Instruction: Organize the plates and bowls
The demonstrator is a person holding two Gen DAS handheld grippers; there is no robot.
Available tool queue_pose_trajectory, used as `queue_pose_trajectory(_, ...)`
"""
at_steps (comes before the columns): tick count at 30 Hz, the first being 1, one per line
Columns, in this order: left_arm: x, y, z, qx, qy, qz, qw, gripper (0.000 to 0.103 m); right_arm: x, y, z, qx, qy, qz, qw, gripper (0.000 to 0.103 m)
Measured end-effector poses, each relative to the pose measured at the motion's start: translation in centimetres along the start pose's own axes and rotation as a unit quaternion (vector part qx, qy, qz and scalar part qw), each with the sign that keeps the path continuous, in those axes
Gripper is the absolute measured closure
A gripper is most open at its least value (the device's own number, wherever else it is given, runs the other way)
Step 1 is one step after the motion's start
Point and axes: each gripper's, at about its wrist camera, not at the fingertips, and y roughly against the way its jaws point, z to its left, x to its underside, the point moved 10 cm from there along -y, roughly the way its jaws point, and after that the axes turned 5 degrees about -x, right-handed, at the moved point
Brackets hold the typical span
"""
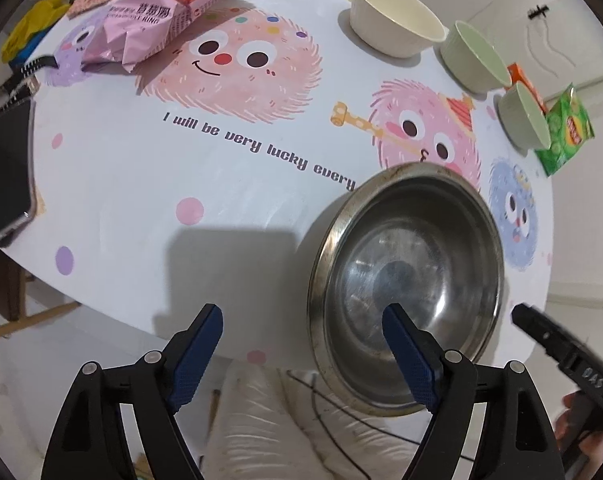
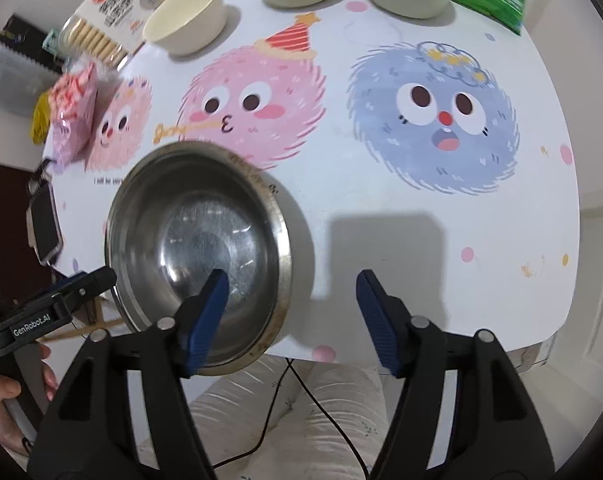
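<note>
Steel bowl (image 1: 409, 280) rests on the table, its rim between both grippers' parted, untouching jaws.

Steel bowl (image 1: 407, 276) upright, table's near edge; three ceramic bowls (image 1: 397, 20) behind.

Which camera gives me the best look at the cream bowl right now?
The left wrist view: the cream bowl shows whole, rim and inside visible, beside the green bowls. The right wrist view has it too, smaller and nearer the frame's top.
</note>
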Motion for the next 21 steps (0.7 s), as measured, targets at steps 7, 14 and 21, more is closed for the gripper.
queue_pose_trajectory(7, -0.5, -2.5, 0.0, 0.005, 0.017, 0.018, 0.9997, 0.019, 0.6, -2.4, -0.8, -0.024, -0.031, 0.024, 0.999, 0.035)
queue_pose_trajectory(14, -1.0, -4.4, -1.4, 0.012, 0.001, 0.034, 0.9993, 0.069, 0.5, -4.8, 0.9, -0.043, -0.005, 0.032, 0.999, 0.056)
queue_pose_trajectory(21, -1.2, -4.6, -1.9, 0.014, -0.014, 0.036, 0.9991, 0.089, 0.1, -5.6, 1.1, -0.039, 0.009, 0.043, 0.998, 0.086)
